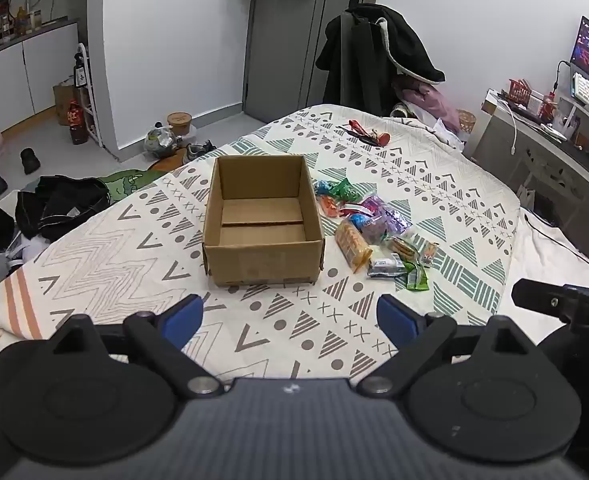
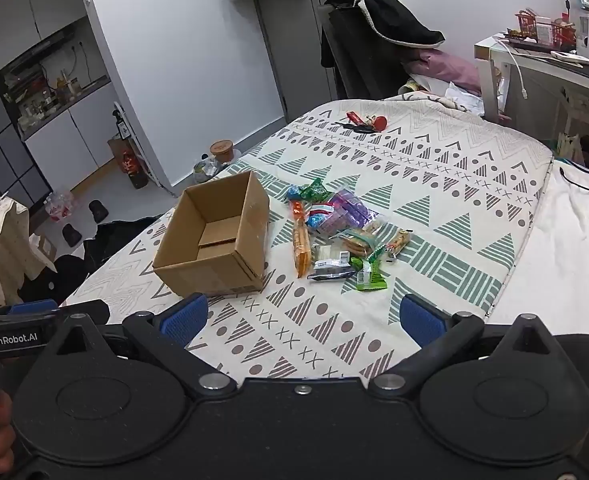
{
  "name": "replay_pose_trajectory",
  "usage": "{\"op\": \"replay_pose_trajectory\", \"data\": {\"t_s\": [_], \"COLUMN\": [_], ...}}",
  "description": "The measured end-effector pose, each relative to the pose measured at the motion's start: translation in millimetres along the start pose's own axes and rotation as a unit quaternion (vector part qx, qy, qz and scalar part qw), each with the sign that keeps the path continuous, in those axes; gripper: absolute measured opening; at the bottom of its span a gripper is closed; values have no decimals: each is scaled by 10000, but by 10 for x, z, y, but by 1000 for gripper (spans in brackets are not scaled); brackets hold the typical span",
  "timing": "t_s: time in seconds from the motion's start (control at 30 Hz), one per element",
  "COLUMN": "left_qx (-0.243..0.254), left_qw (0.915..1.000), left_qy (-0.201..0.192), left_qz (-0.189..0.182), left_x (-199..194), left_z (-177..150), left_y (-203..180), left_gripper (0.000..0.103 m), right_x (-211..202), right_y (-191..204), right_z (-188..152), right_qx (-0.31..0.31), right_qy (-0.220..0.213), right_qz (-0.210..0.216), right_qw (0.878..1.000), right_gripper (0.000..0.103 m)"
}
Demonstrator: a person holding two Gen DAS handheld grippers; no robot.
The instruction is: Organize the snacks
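Note:
An empty open cardboard box (image 1: pixel 260 220) (image 2: pixel 218 240) stands on a patterned bedspread (image 1: pixel 134 248) (image 2: pixel 454 184). To its right lies a pile of snack packets (image 1: pixel 368 226) (image 2: pixel 338 236): a long orange cracker pack (image 1: pixel 352 245) (image 2: pixel 301 250), purple and blue wrappers, green packets (image 1: pixel 417 276) (image 2: pixel 368 276). My left gripper (image 1: pixel 290 318) hovers open above the bedspread, short of the box, nothing between its blue pads. My right gripper (image 2: pixel 302 320) is also open and empty, short of the snack pile. The right gripper's body shows at the right edge of the left wrist view.
A bunch of keys with red tags (image 1: pixel 366 130) (image 2: pixel 364 123) lies at the bed's far end. A chair draped with a black coat (image 1: pixel 378 56) (image 2: pixel 378 32) stands behind the bed, a desk (image 1: pixel 546 140) to the right. Clothes and shoes litter the floor at left (image 1: pixel 58 204).

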State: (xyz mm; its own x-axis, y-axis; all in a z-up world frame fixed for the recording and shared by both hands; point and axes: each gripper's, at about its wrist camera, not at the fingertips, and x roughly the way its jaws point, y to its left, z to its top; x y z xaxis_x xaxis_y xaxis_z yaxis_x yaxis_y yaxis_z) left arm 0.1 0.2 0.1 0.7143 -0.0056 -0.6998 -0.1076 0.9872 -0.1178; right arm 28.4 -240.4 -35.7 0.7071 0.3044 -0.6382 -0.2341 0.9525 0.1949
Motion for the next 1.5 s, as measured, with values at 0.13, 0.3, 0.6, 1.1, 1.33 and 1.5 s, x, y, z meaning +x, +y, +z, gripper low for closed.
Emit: {"op": "replay_pose_trajectory", "data": {"t_s": [0.13, 0.3, 0.6, 1.1, 1.33, 1.5], "left_qx": [8, 37, 42, 21, 18, 13], "left_qw": [10000, 10000, 10000, 10000, 10000, 10000], "left_qy": [-35, 42, 40, 45, 36, 39], "left_qz": [-42, 13, -13, -7, -16, -25], "left_x": [-17, 18, 38, 22, 28, 22], "left_z": [1, -2, 15, 44, 50, 43], "left_y": [-1, -48, -31, -37, -31, -27], "left_gripper": [93, 93, 93, 93, 93, 93], "right_x": [-1, -2, -6, 0, -12, -24], "right_y": [-9, -17, -8, 13, -4, -10], "right_z": [3, 9, 30, 28, 31, 33], "right_qx": [29, 38, 16, -21, 3, 6], "right_qy": [-25, -11, -26, -15, -14, -18], "right_qz": [46, 49, 92, 94, 90, 91], "right_qw": [10000, 10000, 10000, 10000, 10000, 10000], "right_gripper": [103, 103, 103, 103, 103, 103]}}
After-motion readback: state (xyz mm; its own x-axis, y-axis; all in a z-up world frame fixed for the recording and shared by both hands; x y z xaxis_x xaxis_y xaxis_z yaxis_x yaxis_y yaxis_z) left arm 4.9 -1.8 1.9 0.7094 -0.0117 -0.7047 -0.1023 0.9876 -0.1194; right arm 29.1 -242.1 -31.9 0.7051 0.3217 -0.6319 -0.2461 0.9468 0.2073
